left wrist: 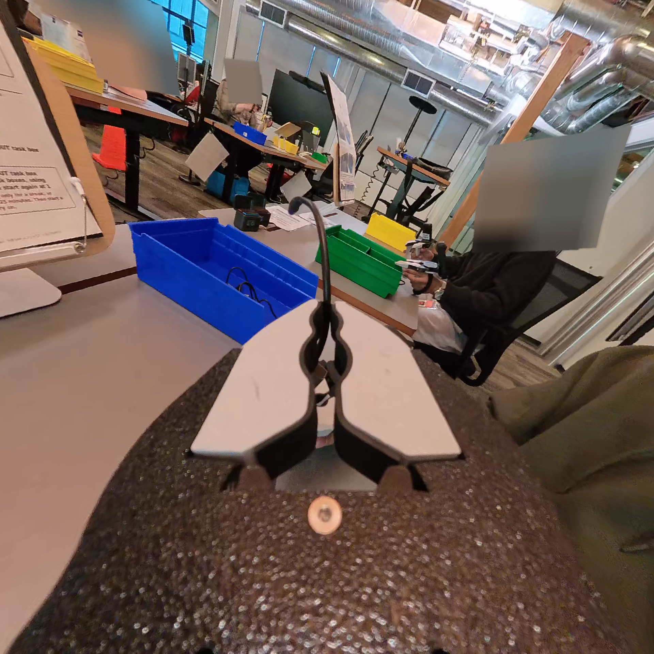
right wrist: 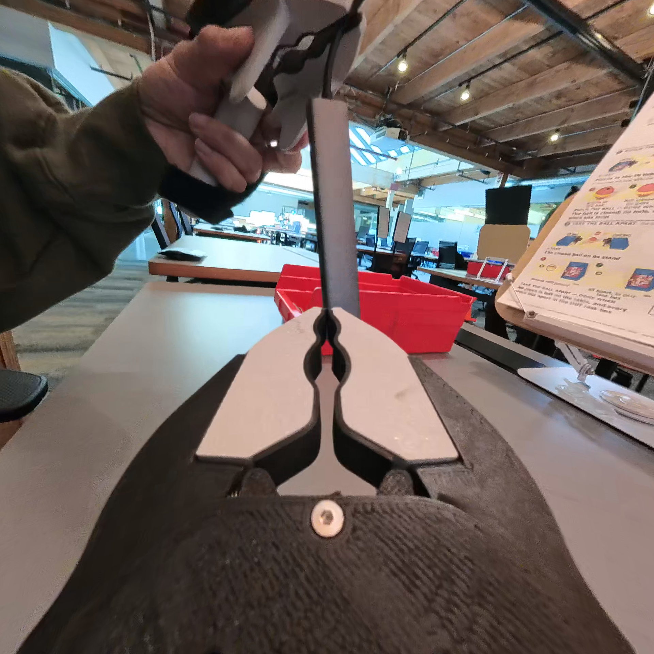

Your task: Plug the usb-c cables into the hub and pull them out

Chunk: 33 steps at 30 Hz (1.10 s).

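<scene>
- Now the right gripper (right wrist: 328, 318) is clamping its fingers tight on the bottom edge of the hub (right wrist: 334, 212), a flat grey slab standing upright in front of the red bin (right wrist: 407, 311).
- The left gripper (left wrist: 327, 308) is pinching the black cable (left wrist: 320, 247) almost fully closed, with the plug end sitting back between its fingers.
- The cable's free end is arching up above the blue bin (left wrist: 198, 262).
- In the right wrist view, the left gripper is hovering right at the top of the hub, a hand (right wrist: 198, 116) gripping it.
- Whether the plug is seated in the hub is impossible to tell.
</scene>
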Each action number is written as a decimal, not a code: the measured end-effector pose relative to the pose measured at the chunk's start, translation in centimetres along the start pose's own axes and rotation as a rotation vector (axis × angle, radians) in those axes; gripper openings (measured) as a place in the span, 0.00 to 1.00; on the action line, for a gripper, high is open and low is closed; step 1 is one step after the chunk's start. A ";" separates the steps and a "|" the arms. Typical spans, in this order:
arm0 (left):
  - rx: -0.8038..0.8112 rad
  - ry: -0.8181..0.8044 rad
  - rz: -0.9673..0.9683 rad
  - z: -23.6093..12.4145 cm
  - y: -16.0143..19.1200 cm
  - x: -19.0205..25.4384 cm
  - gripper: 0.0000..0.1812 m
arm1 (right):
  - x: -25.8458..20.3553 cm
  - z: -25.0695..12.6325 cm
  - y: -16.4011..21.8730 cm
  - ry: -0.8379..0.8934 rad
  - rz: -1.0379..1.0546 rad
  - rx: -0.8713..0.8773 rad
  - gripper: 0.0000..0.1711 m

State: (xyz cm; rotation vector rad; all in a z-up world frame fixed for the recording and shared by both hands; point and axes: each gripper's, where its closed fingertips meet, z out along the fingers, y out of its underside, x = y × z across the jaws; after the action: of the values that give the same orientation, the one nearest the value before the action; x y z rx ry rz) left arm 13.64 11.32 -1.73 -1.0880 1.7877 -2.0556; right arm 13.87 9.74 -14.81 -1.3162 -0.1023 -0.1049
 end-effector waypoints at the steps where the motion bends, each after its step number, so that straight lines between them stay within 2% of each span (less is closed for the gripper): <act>1: 0.000 -0.001 0.001 0.0 0.0 0.0 0.02 | 0.3 0.1 0.2 0.018 0.009 -0.012 0.00; 2: -0.002 0.008 -0.001 0.0 0.1 0.0 0.02 | 0.8 0.0 0.0 0.051 0.003 0.003 0.01; 4: -0.012 0.014 0.006 0.1 0.3 0.2 0.02 | 0.9 0.0 -0.3 0.063 0.014 0.038 0.28; 5: -0.024 0.018 0.012 0.2 0.5 0.2 0.02 | 0.9 0.1 -0.2 0.057 0.035 0.027 0.35; 6: -0.037 0.024 0.016 0.4 0.7 0.3 0.02 | 0.8 0.2 -0.1 0.043 0.044 0.022 0.37; 9: -0.081 0.040 0.045 1.0 1.6 0.6 0.02 | 0.3 0.3 -0.1 0.012 0.035 0.023 0.28; 12: -0.100 0.056 0.059 1.6 2.4 0.9 0.02 | -0.1 0.3 -0.1 -0.011 0.020 0.015 0.13; 17: -0.110 0.067 0.083 1.8 2.8 1.2 0.01 | -0.3 0.4 0.2 -0.022 -0.003 -0.008 0.12; 24: -0.066 -0.093 0.206 1.1 2.2 -0.8 0.02 | 1.0 0.0 0.3 0.050 -0.029 -0.061 0.12; 25: -0.066 -0.138 0.229 0.9 2.4 -1.3 0.05 | 1.3 -0.1 0.3 0.077 -0.055 -0.070 0.12; 29: -0.140 -0.335 0.234 0.3 5.2 -4.0 0.33 | 2.3 -0.3 0.5 0.157 -0.123 -0.102 0.12; 33: -0.084 -0.311 0.048 1.0 7.1 -4.1 0.35 | 2.7 -0.2 1.4 0.200 -0.167 -0.156 0.12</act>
State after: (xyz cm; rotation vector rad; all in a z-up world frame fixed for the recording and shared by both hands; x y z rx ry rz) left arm 15.02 11.23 -9.86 -1.2926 1.7351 -1.6881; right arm 16.74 9.88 -15.78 -1.4438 -0.0339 -0.3920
